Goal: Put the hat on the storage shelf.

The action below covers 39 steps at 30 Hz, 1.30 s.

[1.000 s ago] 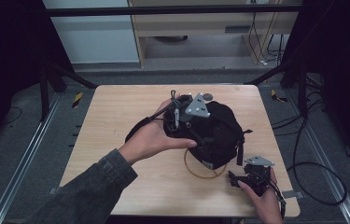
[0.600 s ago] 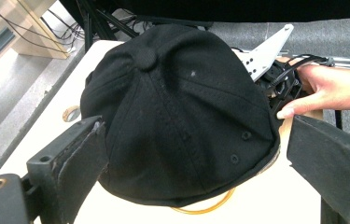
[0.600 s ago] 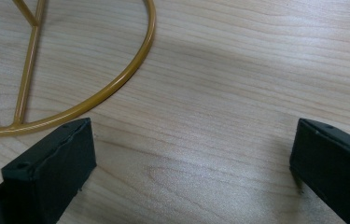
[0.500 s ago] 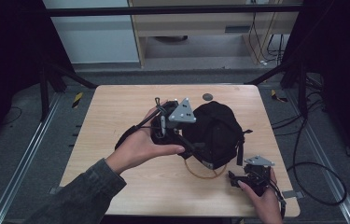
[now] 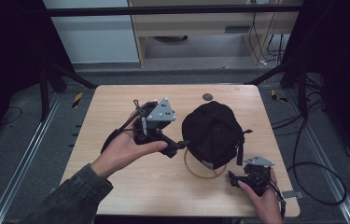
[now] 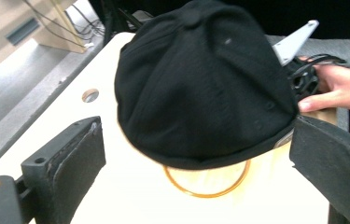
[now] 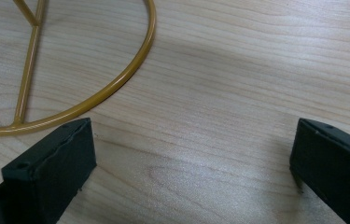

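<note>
A: Cap (image 5: pixel 213 133) sits mid-desk (image 5: pixel 116 100) on a thin gold wire stand (image 5: pixel 204 172), soft black fabric, domed, button on top. Looks like it's parked there already, so I'd guess you're between steps.

B: Yeah. Your left tool (image 5: pixel 175 142) hovers just beside the cap, jaws wide, holding nothing. Right tool (image 5: pixel 233 178) lies low near the stand's ring, also wide and empty.

A: If you grab next, pinch the fabric, not the wire. That stand looks light and slides easily on smooth wood.
</note>
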### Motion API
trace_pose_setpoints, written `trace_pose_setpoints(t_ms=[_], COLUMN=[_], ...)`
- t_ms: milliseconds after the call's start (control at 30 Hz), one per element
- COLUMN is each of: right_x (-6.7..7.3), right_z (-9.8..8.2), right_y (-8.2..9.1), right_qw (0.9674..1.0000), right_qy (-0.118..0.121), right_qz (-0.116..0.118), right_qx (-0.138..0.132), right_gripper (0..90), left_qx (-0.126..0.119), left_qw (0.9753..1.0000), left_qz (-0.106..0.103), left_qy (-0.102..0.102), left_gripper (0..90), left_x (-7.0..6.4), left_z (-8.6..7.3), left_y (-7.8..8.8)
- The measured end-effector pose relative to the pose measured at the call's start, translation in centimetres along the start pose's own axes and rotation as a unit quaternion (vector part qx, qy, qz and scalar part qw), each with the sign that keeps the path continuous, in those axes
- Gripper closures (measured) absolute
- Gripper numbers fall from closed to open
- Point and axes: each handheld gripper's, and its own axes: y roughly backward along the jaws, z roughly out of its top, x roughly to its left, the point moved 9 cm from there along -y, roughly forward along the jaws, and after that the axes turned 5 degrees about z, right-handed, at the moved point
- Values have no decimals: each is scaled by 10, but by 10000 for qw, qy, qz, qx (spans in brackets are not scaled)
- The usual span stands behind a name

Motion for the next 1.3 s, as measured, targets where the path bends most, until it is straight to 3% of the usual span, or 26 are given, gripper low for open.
trace_pose_setpoints(t_ms=[67,200,533,733,867,1000,1300], right_x=[0,0,0,0,0,0,0], right_z=[0,-1,-1,-1,-1,-1,-1], right_y=[0,0,0,0,0,0,1], right_qw=[10000,10000,10000,10000,10000,10000,10000], right_qy=[3,6,3,6,9,7,26], right_qz=[-1,2,1,1,1,1,-2], right_qx=[2,11,10,10,11,11,6], right_gripper=[4,4,4,4,4,4,4], left_qx=[-62,-45,59,15,52,17,210], left_qw=[9998,9995,9987,9978,9976,9965,9936], left_qz=[-28,-14,60,109,207,307,476], left_qy=[182,314,499,656,657,777,1003], left_gripper=[32,32,31,32,33,37,42], left_x=[4,10,20,21,21,17,16], left_z=[-6,-21,-54,-68,-78,-100,-155], left_y=[3,8,15,16,17,15,4])
